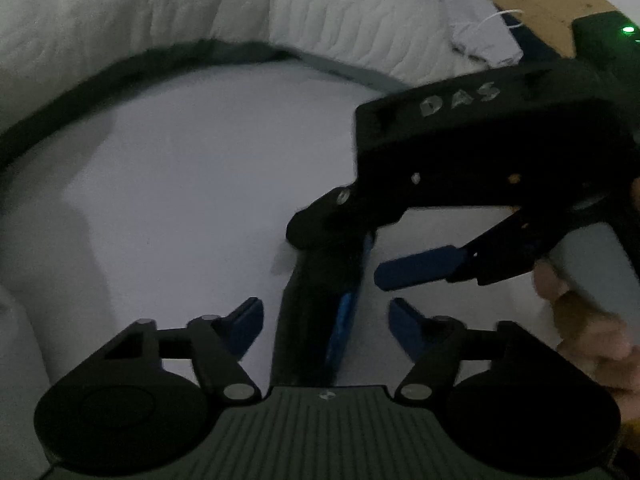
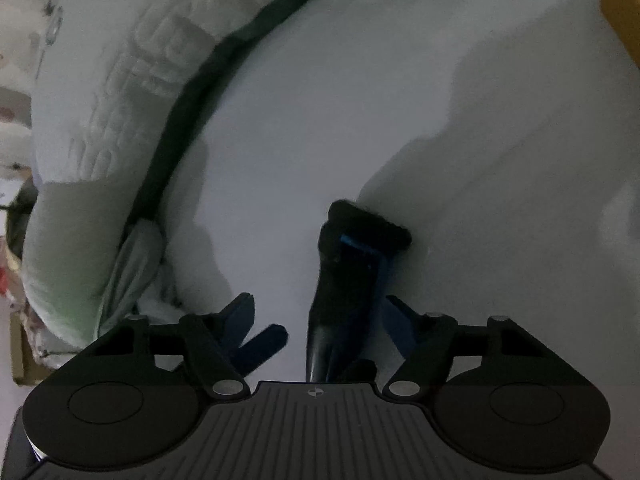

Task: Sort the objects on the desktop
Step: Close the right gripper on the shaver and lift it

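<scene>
Left wrist view is showing a dark, blue-edged object point(image 1: 316, 320) lying on the white table point(image 1: 180, 200), sitting between the left tongs point(image 1: 326, 320), which are spread and released around it, probably lining up a pick. The right tongs point(image 1: 370, 268) are hovering just beyond, also released, straddling the object's far end. A white quilted cloth point(image 1: 160, 8) is lying further off.
</scene>
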`<state>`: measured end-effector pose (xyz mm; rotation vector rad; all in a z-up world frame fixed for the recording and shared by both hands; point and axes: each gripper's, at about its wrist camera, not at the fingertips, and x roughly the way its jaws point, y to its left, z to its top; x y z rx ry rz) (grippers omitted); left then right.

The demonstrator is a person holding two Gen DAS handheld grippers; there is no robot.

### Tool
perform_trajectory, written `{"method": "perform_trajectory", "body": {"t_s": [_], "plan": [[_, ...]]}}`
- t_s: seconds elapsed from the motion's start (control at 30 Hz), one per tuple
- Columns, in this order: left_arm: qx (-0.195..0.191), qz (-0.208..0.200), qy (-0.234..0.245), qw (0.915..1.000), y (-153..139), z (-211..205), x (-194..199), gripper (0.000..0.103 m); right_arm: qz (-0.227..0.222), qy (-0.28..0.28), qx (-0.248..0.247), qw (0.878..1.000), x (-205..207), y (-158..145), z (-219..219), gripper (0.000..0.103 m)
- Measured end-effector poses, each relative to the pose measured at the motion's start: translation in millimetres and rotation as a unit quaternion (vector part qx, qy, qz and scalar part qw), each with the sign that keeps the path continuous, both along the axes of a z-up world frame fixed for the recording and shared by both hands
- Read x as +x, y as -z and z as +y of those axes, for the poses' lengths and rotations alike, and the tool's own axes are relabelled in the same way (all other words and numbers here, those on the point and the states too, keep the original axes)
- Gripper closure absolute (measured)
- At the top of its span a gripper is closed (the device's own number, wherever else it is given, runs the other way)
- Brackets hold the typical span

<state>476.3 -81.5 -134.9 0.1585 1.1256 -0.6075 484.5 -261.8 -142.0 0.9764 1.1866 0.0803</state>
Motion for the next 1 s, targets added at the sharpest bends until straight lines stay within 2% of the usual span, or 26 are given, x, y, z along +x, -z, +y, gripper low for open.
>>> {"method": "perform_trajectory", "body": {"t_s": [0.1,0.17,0.2,0.27,0.3,0.6,1.0], "plan": [[0.017,0.013,0.006,0.9998,11,-2,5,0.043,0.004,-0.002,0.001,1.000,5,5,2,0.032],[0.025,0.018,0.004,0.9995,17,-2,8,0.054,0.008,-0.002,0.002,1.000,7,8,1,0.034],[0.025,0.018,0.003,0.9995,18,-2,8,0.055,0.011,-0.003,0.004,1.000,9,12,0,0.036],[0.021,0.018,0.002,0.9996,17,0,9,0.056,0.022,-0.005,-0.006,1.000,10,17,2,0.045],[0.020,0.020,0.002,0.9996,17,0,9,0.056,0.027,-0.005,-0.012,1.000,10,20,3,0.057],[0.017,0.009,-0.002,0.9998,-2,2,-5,0.058,-0.005,-0.028,-0.026,0.999,6,7,10,0.058],[-0.006,-0.036,-0.019,0.9992,-70,12,-41,0.058,-0.063,-0.052,-0.040,0.996,-19,-59,11,0.058]]}}
